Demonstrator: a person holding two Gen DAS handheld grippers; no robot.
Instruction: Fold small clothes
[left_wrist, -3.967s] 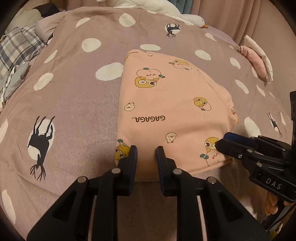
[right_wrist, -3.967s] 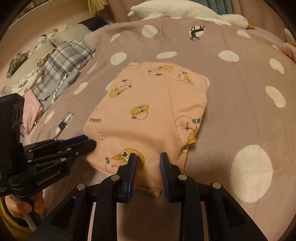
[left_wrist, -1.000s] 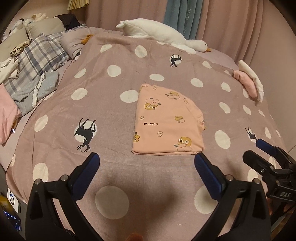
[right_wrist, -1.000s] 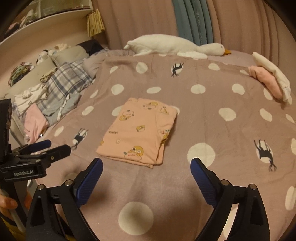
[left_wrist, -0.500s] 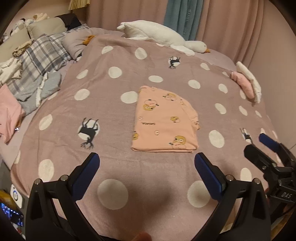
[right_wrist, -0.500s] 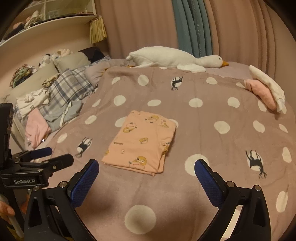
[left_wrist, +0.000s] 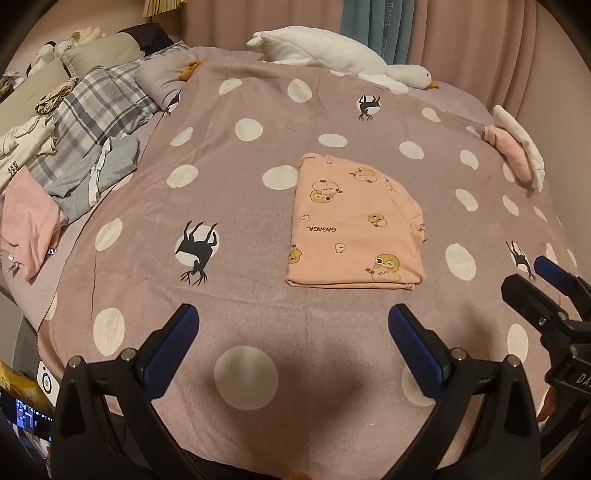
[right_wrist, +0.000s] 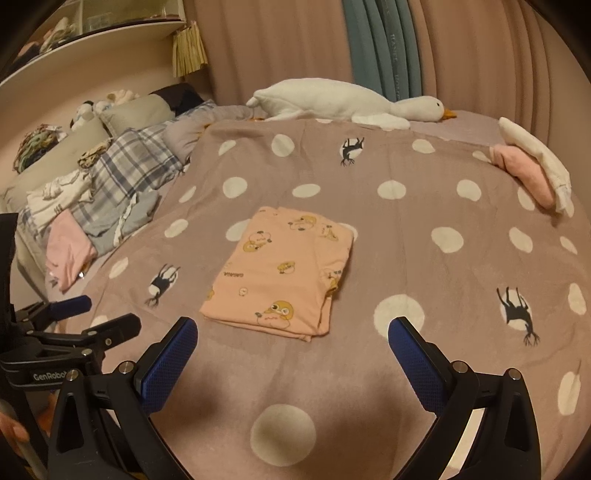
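Left wrist view looks down over the left tool (left_wrist: 293, 326), whose blue-padded fingers are spread wide above the near edge of the bed (left_wrist: 258, 295), gripping nothing. Well beyond them, the folded peach garment (left_wrist: 354, 229) lies flat on the mauve polka-dot blanket (left_wrist: 229, 177), a neat rectangle with cartoon prints and the word "GAGAGA" readable on it. At the far right of this view the right tool (left_wrist: 543, 277) shows from the side, its fingers parted and empty, also short of the garment.

Right wrist view shows the same garment (right_wrist: 284, 277) from a more rightward angle, so the stacked layers along its right edge and near corner are visible; there the lettering is too small to read. The right tool (right_wrist: 291, 341) is spread wide over the blanket (right_wrist: 424, 206), and the left tool (right_wrist: 99, 314) appears low at the left, open, with a bit of the person's hand (right_wrist: 13, 430) below it.

A white goose plush (right_wrist: 347, 101) lies along the far edge of the bed by the curtains (right_wrist: 380, 48). A loose pile of clothes (left_wrist: 74, 147) sits at the left, and a pink and white folded stack (right_wrist: 532, 173) at the right. Only the right wrist view takes in the shelf (right_wrist: 85, 48) above the pillows.
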